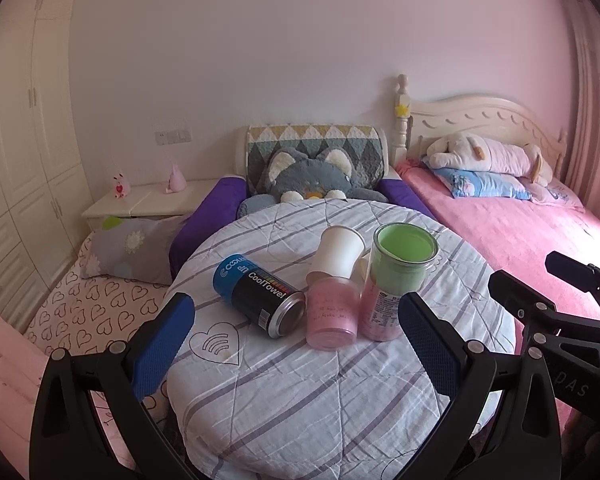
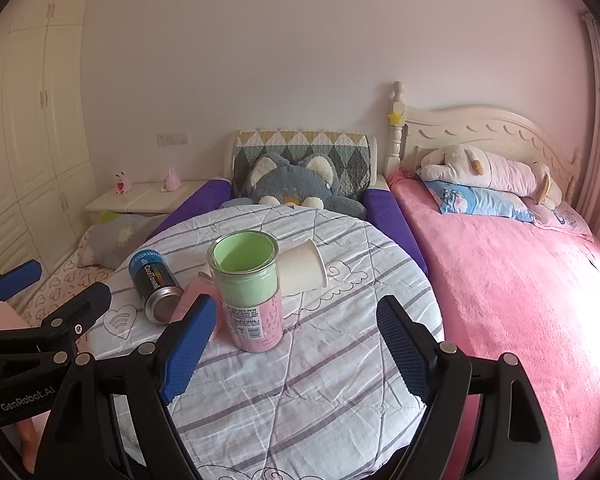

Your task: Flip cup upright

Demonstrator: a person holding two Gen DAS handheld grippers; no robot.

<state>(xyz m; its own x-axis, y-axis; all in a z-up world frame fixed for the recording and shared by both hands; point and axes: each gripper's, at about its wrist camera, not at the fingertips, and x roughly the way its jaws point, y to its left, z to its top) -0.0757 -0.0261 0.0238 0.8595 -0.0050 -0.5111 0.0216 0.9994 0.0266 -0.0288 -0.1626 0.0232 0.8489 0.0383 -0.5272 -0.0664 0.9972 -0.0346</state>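
So the white paper cup (image 2: 302,268) is lying on its side behind the tall green jar (image 2: 246,276). Both grippers, left gripper (image 1: 296,328) and right gripper (image 2: 296,344), are spreading wide, holding nothing. Reaching around the jar slowly seems best. I am counting 1 cup, 1 jar, 1 pink tub (image 1: 332,314), 1 can (image 1: 258,294).

Paper cup (image 1: 340,252): white. Tall tumbler (image 2: 249,280): green over pink. Small cup (image 1: 332,314): pink. Can (image 1: 256,294): blue and black. Quilt (image 1: 300,392): white, grey-purple stripes. Blanket (image 2: 500,280): pink.
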